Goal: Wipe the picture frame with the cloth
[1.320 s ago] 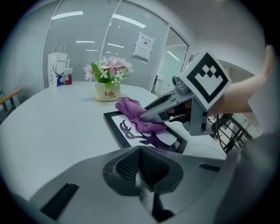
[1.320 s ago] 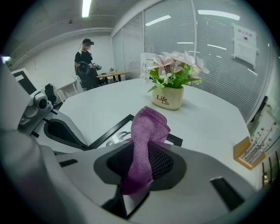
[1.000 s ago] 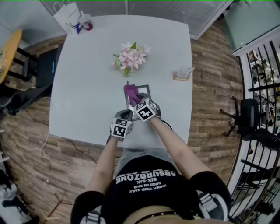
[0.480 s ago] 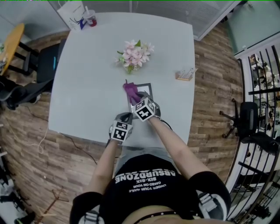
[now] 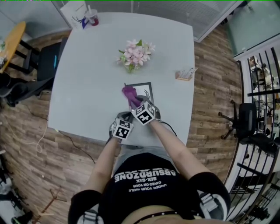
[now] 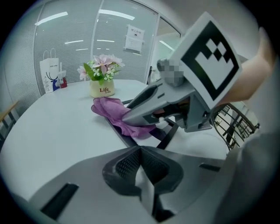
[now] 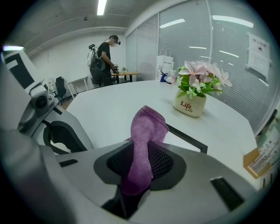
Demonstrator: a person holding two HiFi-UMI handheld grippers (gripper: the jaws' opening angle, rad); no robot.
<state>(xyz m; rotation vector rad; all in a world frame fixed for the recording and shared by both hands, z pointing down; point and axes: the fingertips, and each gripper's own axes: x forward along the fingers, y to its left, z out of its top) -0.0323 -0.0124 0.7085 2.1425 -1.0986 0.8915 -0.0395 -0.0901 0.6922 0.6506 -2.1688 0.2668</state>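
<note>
Items as I see them from my station:

1. Right gripper [image 5: 135,104]. Its jaws are clamped on the purple terry cloth [image 7: 146,131]. The cloth runs up between the two ribbed pads and stands out past the tips in a rounded fold. From the left gripper view I see the free end of the cloth bunched under the fingers of this gripper.

2. Purple cloth, head view [image 5: 129,94]. It lies over the left side of the thin black rectangular picture frame [image 5: 142,84], just ahead of the right gripper's tips.

3. Picture frame. It sits on the pale grey square table [image 5: 87,65], near the edge closest to me. In the right gripper view one dark corner [image 7: 188,138] shows just beyond the cloth.

4. Left gripper [image 5: 126,117]. Its jaws are pressed together at the tips [image 6: 142,166], and I see nothing between them. It sits just beside the right gripper, at the near end of the frame. Cloth and frame lie ahead of its jaws and outside them.

5. Cream pot of pink flowers [image 5: 135,52], lettered "Life". It stands beyond the frame, toward the table's middle.

6. Small wooden card holder [image 5: 183,74], near the right edge of the table.

7. White paper bag [image 5: 73,13] and a cup with a red base [image 5: 92,18], at the far left corner.

8. A person [image 7: 105,54] standing by a far desk, well apart from the table.
</note>
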